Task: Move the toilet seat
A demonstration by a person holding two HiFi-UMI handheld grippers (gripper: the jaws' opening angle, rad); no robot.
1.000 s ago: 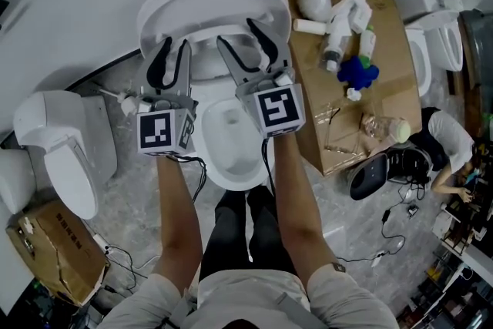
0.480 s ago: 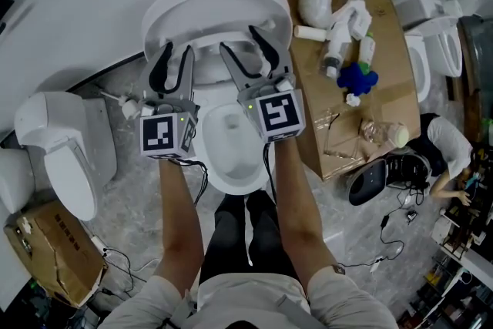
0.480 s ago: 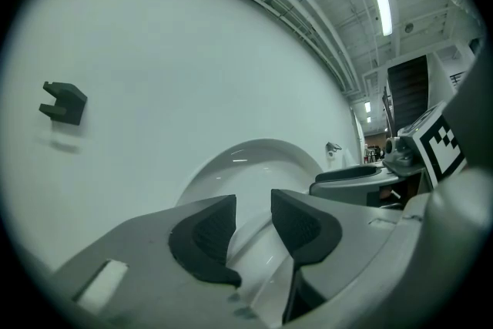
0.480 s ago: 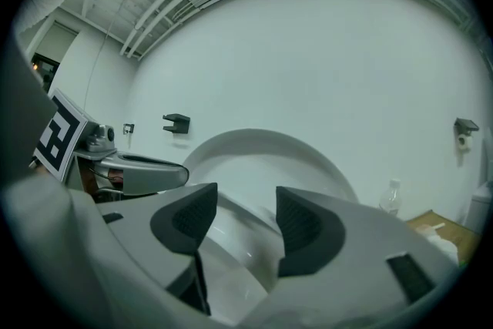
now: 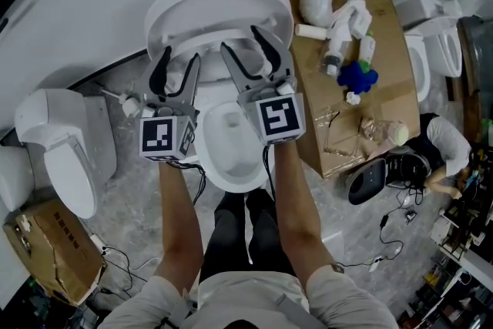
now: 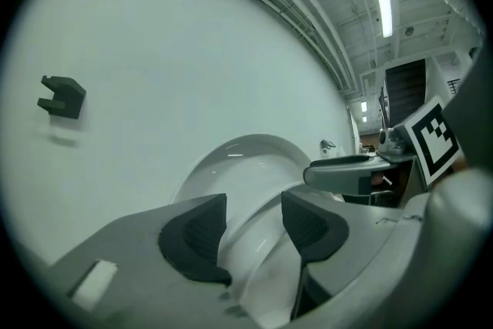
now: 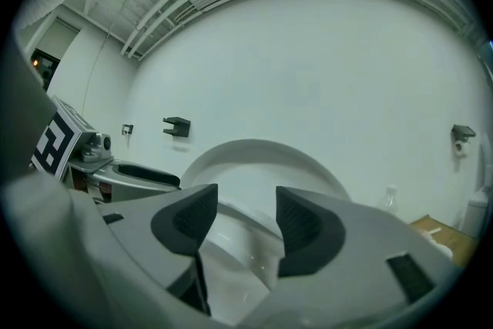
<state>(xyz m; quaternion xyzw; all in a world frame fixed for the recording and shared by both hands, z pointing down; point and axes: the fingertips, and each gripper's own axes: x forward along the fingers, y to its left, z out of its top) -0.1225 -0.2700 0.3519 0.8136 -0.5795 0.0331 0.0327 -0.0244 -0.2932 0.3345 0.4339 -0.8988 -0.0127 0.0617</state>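
**Two grippers, one raised seat — how I'd handle this bit**

Both grippers are pointing roughly level at the toilet seat [image 5: 219, 0], which is standing upright over the toilet bowl [image 5: 223, 182] and leaning back toward the wall. The left gripper [image 5: 179, 58] is sitting at the seat's left side and the right gripper [image 5: 243, 42] nearer its middle. Neither one is clamping anything. The left jaws have just been opening and are standing apart, with the seat's white rim running through the gap and the pads not pressing on it. The right jaws are also standing apart with the rim showing between them (no pad looks to be touching it in the right gripper view).

So I'm reading this as the seat parked up and the hands either letting go or lining up for a new grip — can't say which.

If it's coming down next, here's what I'd be aiming for:
- Getting both pairs of pads onto the rim at matching height before pulling.
- Closing them together so the seat isn't twisting on its hinge.
- Swinging it along the hinge's arc rather than dragging it straight toward the body.
- Lowering slowly, since a smooth rim is probably going to slip in half-closed jaws and slam on the bowl.

If it's staying up, backing straight out is the safe way, so no jaw is hooking the rim.
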